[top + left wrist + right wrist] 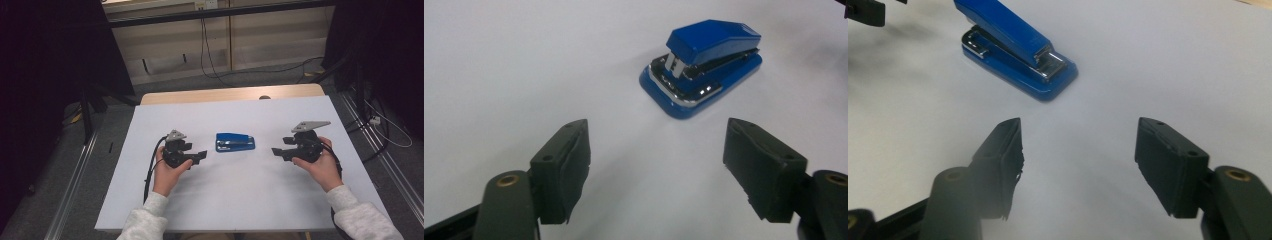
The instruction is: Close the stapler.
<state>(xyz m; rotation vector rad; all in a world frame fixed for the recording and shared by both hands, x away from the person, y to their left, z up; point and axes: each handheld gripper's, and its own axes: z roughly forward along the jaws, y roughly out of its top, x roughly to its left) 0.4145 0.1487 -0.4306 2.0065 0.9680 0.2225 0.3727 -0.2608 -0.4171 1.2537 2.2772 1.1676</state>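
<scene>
Both hands low at the near edge: left gripper (199, 156) and right gripper (278, 151) spread wide and empty, flanking the small blue stapler with chrome metal insides (235, 142) lying flat between them. It looks rigid, fairly light, glossy-slick, so pinch across its 2 long sides. Beyond, smooth white tabletop (225, 195), then grey floor with cables (215, 65).

Both forearms enter from the near edge in pale sleeves, each hand gripping one tool. The left hand (167, 172) holds the left hand-held gripper (199, 155) low over the bench, jaws pointing inward and set wide apart with nothing between them. The right hand (320, 165) holds the right hand-held gripper (276, 151) likewise, jaws pointing inward toward the left one, spread wide and empty.
</scene>
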